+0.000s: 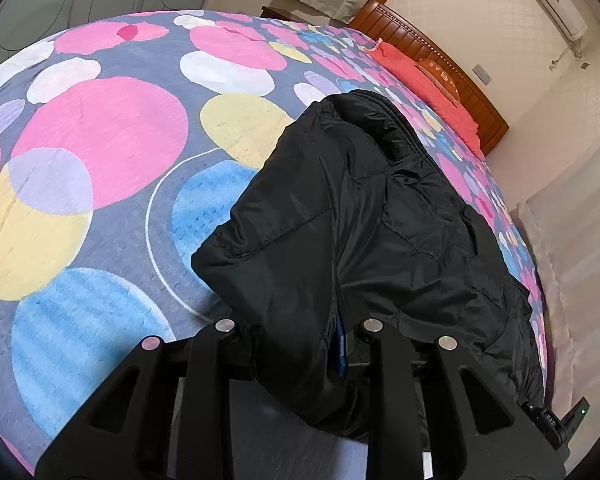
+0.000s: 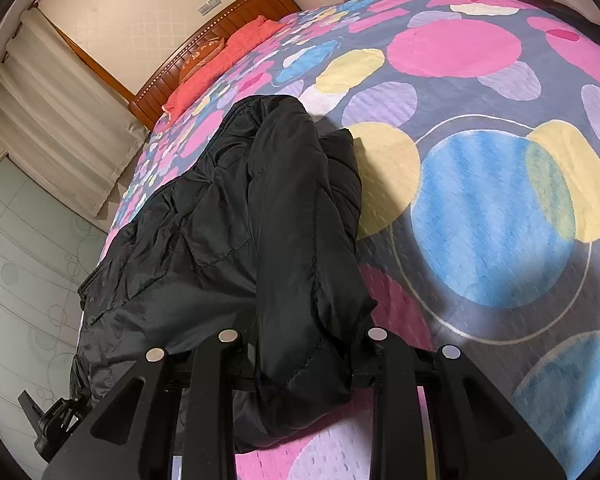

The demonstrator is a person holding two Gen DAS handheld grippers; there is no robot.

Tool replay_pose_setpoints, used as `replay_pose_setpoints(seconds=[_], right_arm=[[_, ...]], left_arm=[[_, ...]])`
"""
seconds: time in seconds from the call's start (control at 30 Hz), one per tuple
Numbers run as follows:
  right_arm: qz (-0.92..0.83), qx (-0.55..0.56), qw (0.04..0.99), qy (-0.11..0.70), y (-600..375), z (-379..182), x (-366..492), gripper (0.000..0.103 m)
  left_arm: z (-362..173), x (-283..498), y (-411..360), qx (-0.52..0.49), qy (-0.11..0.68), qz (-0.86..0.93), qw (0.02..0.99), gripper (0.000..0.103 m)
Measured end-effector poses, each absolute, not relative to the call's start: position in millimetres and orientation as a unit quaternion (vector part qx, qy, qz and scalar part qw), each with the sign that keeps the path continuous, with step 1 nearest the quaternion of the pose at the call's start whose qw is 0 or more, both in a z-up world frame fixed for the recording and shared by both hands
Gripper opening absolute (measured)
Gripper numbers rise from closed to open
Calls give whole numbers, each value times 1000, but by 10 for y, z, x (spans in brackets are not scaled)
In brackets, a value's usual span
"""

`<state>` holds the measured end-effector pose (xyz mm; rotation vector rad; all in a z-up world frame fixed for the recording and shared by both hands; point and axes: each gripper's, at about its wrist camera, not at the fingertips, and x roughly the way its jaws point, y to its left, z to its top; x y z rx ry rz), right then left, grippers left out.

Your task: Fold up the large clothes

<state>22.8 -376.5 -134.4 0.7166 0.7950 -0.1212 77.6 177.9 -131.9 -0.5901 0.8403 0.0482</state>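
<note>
On the circle-patterned bedspread [image 1: 100,140], both grippers' jaws pinch folds of a puffy, quilted black jacket [image 1: 360,220].

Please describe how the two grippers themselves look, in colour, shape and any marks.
Both the left gripper and right gripper are matte black, with angular arms that have triangular cut-outs and round silver studs on top. No cables, sleeves or hands show.

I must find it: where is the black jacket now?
The black jacket lies on the patterned bedspread, below the red pillows, its near edge between both grippers' jaws.
</note>
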Motion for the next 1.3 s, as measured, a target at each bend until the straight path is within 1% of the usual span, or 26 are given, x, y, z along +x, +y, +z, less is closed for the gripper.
replay_pose_setpoints(seconds=[0.27,0.47,0.63,0.73,0.8,0.97,1.1,1.23,1.3], right_arm=[[-58,343,857,380,-3786,-1380,218,29],[-61,348,854,383,-3788,-1412,206,34],[-66,349,851,386,-3801,-1438,174,41],[-68,352,849,389,-3810,-1441,147,45],[-68,351,847,392,-3808,-1431,114,46],[-66,349,844,402,-3789,-1377,-13,48],[-69,327,847,414,-3714,-1284,-127,48],[-69,284,853,433,-3549,-1127,-240,48],[-64,261,857,440,-3434,-1040,-274,48]], left_arm=[[-1343,776,1761,-274,404,21,872,25],[-1358,768,1764,-268,406,20,873,26],[-1366,760,1769,-263,407,21,874,29],[-1372,753,1777,-264,409,23,873,33],[-1373,738,1801,-265,411,26,872,41],[-1368,644,1891,-272,419,18,866,55],[-1300,510,1968,-262,419,10,869,60],[-1184,413,2013,-244,419,6,874,62],[-1111,361,2043,-232,417,8,879,67]])
